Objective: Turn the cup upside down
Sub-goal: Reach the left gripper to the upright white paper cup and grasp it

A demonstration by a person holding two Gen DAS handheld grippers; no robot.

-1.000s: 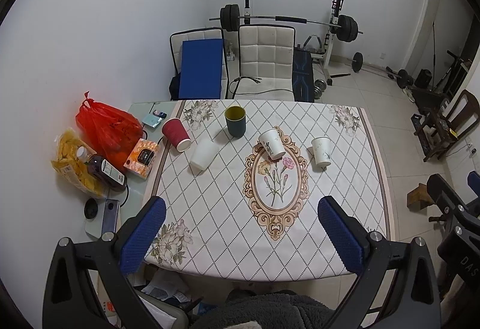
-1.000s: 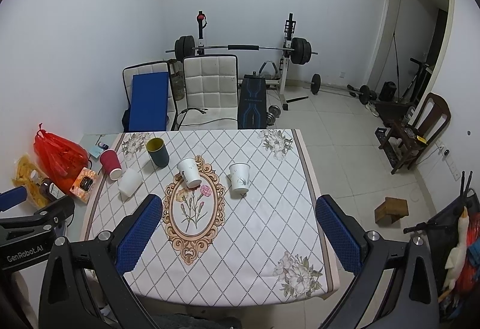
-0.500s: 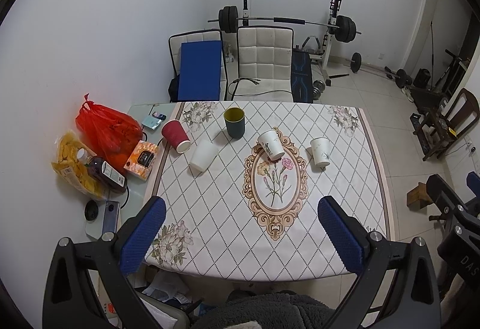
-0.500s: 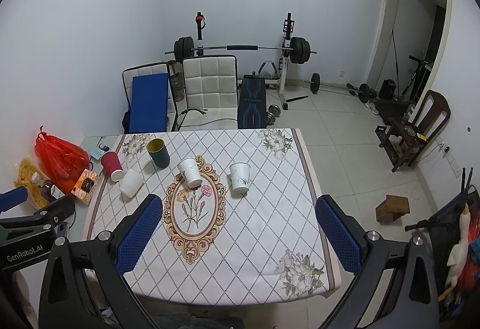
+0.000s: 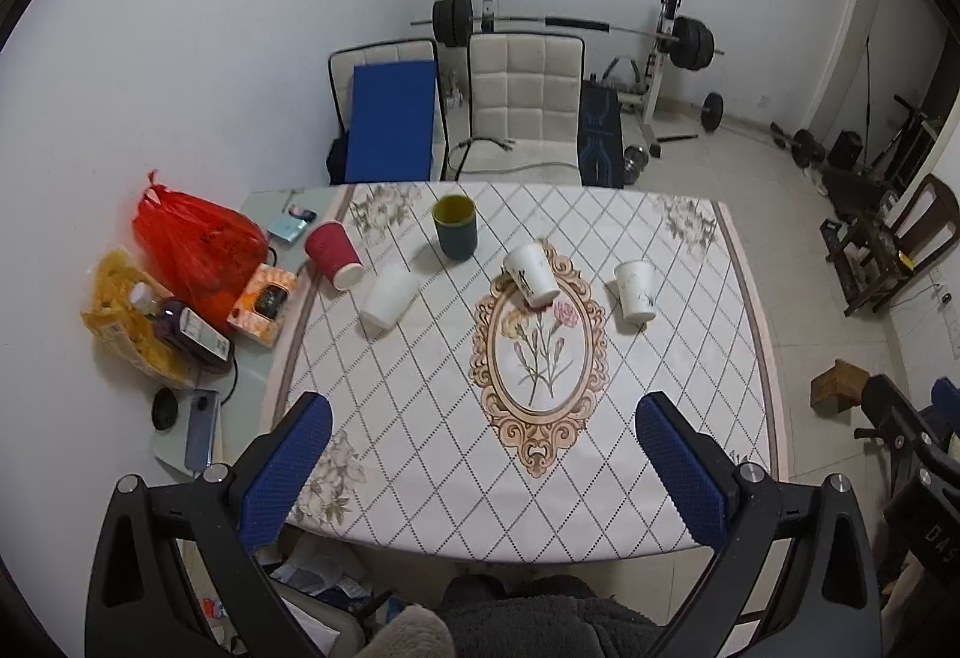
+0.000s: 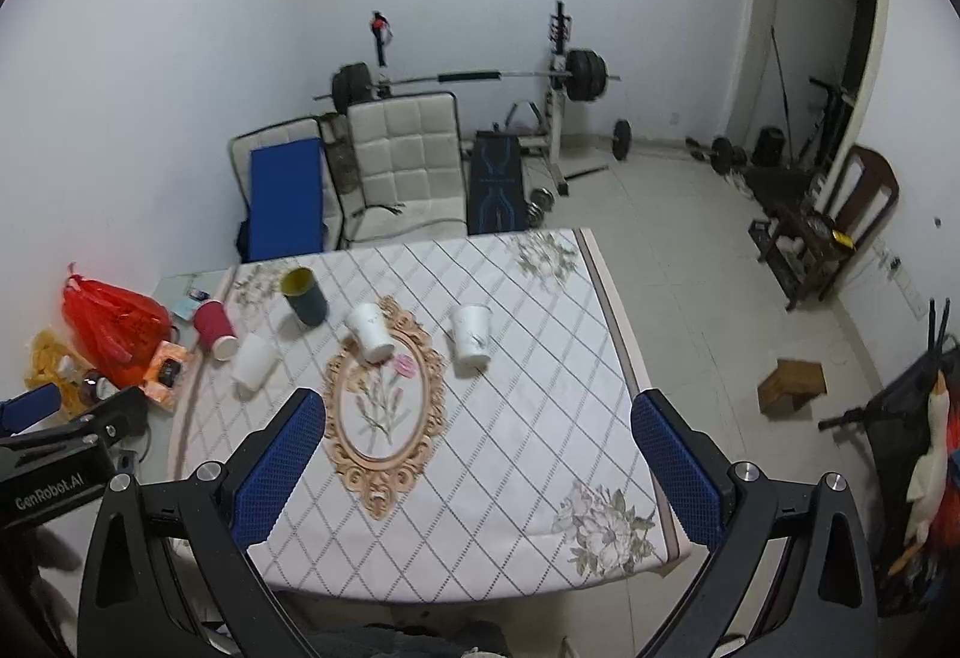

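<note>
Five cups stand on the counter (image 5: pixel 420 418); only the dark green cup (image 5: pixel 456 227), at 12 o'clock, shows its mouth upward. Left gripper (image 5: pixel 483 469) and right gripper (image 6: pixel 477 469) hover with fingers spread wide, empty. Recommend gripping mid-wall, lifting clear before inverting.

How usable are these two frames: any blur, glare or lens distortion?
Left wrist view: sharp, evenly lit; soft shadow beside the dark green cup; strong fisheye bending with black corners. Right wrist view: the frame is tilted, and the barbell rack looks slightly smeared; no glare on the tablecloth.
</note>
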